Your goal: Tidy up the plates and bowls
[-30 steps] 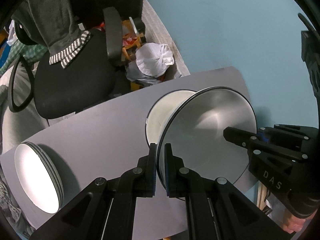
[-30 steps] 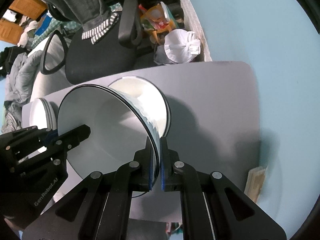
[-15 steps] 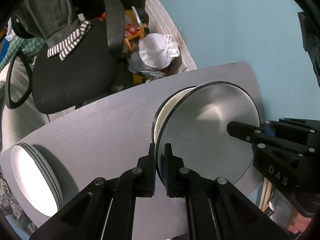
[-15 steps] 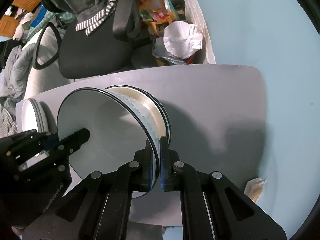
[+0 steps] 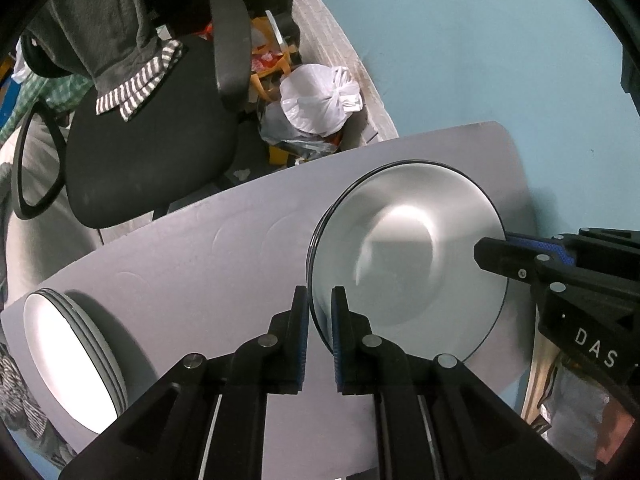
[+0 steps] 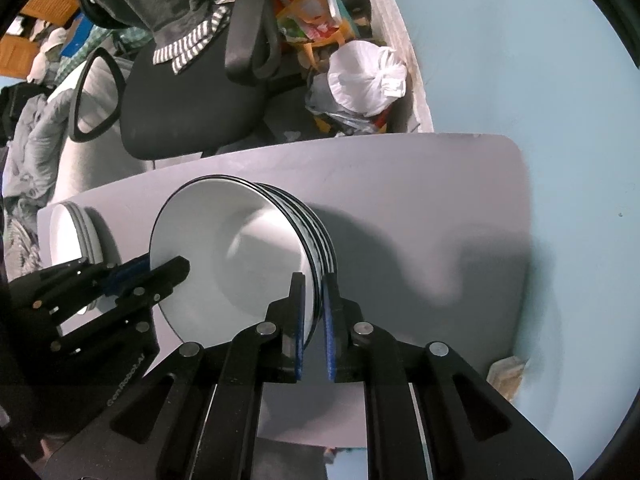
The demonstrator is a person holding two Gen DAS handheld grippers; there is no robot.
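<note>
A white bowl with a black rim (image 5: 408, 256) (image 6: 236, 256) now sits nested on a stack of like bowls (image 6: 320, 236) on the grey table (image 5: 208, 264) (image 6: 420, 208). My left gripper (image 5: 320, 316) straddles its near rim, jaws slightly parted around it. My right gripper (image 6: 314, 312) straddles the opposite rim, jaws also a little apart; it shows in the left wrist view (image 5: 504, 256). The left gripper shows in the right wrist view (image 6: 160, 276). A stack of white plates (image 5: 68, 360) (image 6: 74, 232) lies at the table's left end.
A black office chair (image 5: 148, 160) (image 6: 192, 92) with clothing draped on it stands beyond the table. A white tied bag (image 5: 316, 100) (image 6: 366, 80) and clutter lie on the floor by the blue wall (image 5: 480, 40).
The bowl held between both grippers came down and now nests on the bowl stack. Both pairs of jaws have parted slightly around its rim.
</note>
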